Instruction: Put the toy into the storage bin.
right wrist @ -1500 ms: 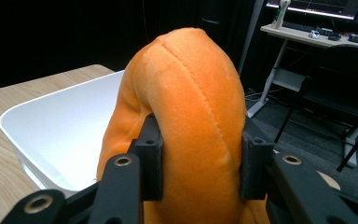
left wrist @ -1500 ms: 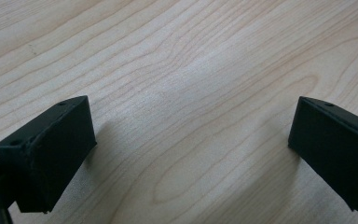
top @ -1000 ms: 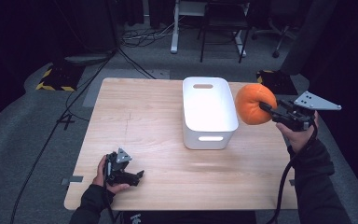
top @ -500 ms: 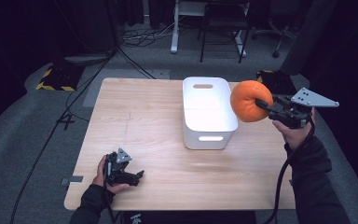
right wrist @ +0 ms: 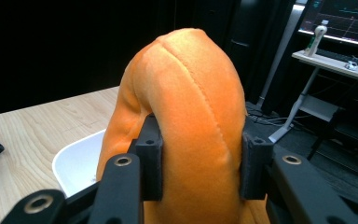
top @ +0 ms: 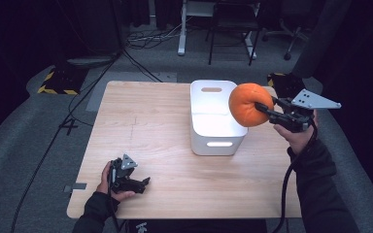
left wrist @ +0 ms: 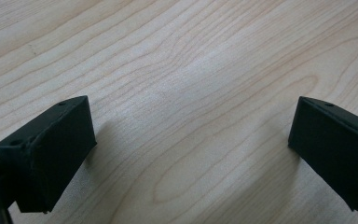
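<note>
A: Where's your orange plush (top: 248, 104)?

B: Squeezed in your right gripper (top: 261, 107), in the air over the white bin's (top: 213, 127) three o'clock rim.

A: And your left gripper (top: 138, 185)?

B: Jaws spread wide, nothing between them, resting on the table (top: 145, 121) at seven o'clock.

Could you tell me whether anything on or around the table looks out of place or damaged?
Nothing stands out. The white bin sits upright on the wooden table, the orange plush is merely squeezed in the right gripper, and the left gripper rests open.
</note>
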A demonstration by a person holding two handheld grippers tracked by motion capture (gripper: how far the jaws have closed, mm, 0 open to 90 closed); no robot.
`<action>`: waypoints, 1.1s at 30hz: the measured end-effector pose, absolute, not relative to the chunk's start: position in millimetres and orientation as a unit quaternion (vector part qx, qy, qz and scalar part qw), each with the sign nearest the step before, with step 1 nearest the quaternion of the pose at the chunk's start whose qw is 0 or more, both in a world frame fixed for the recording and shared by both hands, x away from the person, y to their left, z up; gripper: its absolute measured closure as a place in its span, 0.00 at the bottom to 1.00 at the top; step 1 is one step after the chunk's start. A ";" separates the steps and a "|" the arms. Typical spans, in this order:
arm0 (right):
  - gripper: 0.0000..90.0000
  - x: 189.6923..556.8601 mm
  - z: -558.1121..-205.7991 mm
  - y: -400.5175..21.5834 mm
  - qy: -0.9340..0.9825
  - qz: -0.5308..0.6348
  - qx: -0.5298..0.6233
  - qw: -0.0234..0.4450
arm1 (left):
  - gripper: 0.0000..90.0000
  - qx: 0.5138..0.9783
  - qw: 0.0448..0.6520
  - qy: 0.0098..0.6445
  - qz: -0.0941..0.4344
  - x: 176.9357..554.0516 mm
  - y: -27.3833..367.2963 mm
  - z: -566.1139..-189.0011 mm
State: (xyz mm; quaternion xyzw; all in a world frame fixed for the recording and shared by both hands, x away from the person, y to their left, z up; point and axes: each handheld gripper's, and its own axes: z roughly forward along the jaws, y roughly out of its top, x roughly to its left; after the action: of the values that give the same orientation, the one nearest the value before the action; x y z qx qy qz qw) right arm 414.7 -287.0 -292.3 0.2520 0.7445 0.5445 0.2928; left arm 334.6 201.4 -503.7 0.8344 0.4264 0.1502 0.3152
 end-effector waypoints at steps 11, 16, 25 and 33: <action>0.67 415.1 -292.0 -268.3 0.752 0.546 0.239 0.282 | 0.01 0.835 0.315 0.426 0.149 334.6 201.4 -503.8; 0.67 414.8 -293.1 -260.5 0.756 0.546 0.233 0.276 | 0.01 0.835 0.315 0.426 0.150 334.6 201.5 -503.6; 0.67 417.1 -303.1 -247.2 0.765 0.543 0.228 0.260 | 0.01 0.835 0.315 0.426 0.150 334.7 201.5 -503.6; 0.67 419.5 -314.6 -238.4 0.775 0.537 0.222 0.249 | 0.01 0.835 0.315 0.426 0.149 334.6 201.4 -503.7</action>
State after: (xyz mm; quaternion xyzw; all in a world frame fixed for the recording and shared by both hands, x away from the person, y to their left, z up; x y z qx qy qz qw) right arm 419.5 -238.4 -314.6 0.2220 0.7751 0.5367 0.2486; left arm 334.6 201.4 -503.7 0.8348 0.4262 0.1490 0.3151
